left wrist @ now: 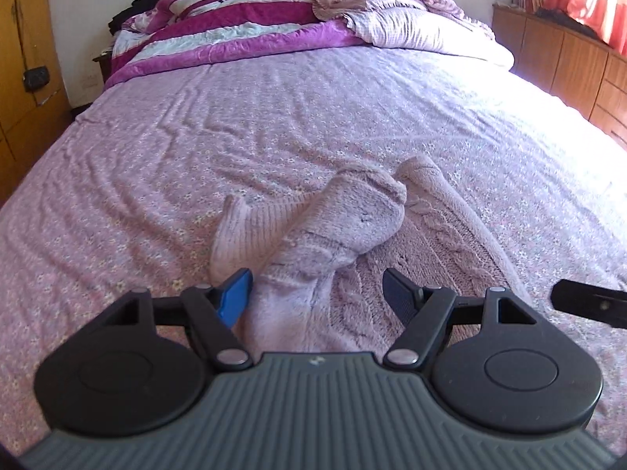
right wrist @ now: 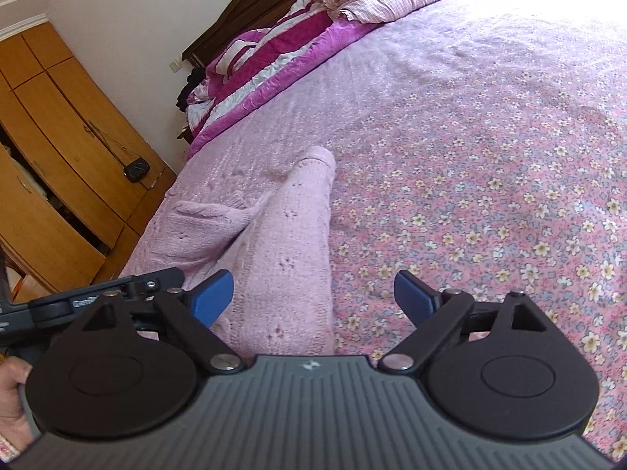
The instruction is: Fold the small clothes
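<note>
A pale pink knitted sweater (left wrist: 345, 219) lies crumpled on the floral bed sheet (left wrist: 196, 137), one sleeve folded across its body. My left gripper (left wrist: 316, 278) hovers low over its near part, open, with the cloth between the fingers; the left blue pad (left wrist: 235, 297) is beside the cloth and the right pad stands clear of it. In the right wrist view the sweater (right wrist: 286, 235) stretches away from my right gripper (right wrist: 313, 276). That gripper is wide open, with the sweater's right edge lying between its fingers, nearer the left one.
A magenta and white quilt (left wrist: 235, 27) and a pale checked blanket (left wrist: 411, 23) are piled at the headboard. A wooden wardrobe (right wrist: 58, 137) stands left of the bed, low wooden cabinets (left wrist: 568, 58) to the right. A hand (right wrist: 11, 391) holds the left gripper's handle.
</note>
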Action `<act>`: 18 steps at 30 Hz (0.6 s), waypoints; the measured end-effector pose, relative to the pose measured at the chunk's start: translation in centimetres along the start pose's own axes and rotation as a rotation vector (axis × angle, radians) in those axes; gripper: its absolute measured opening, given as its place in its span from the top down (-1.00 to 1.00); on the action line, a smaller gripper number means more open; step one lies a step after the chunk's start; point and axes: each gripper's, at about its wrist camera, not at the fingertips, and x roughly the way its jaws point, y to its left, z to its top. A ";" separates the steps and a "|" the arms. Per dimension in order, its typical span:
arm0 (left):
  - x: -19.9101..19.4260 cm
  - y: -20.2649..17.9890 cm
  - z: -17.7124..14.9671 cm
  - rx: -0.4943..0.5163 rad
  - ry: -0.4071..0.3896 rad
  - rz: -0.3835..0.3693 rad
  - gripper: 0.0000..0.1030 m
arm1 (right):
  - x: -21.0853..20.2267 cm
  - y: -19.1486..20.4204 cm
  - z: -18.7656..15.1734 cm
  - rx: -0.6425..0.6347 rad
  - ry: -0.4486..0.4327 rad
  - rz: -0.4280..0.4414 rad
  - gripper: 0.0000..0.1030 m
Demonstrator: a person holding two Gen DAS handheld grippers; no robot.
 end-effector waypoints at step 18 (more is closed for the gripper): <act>4.5 1.1 -0.3 -0.077 -0.029 -0.031 -0.17 | -0.4 -2.4 -0.7 0.057 0.002 -0.029 -0.82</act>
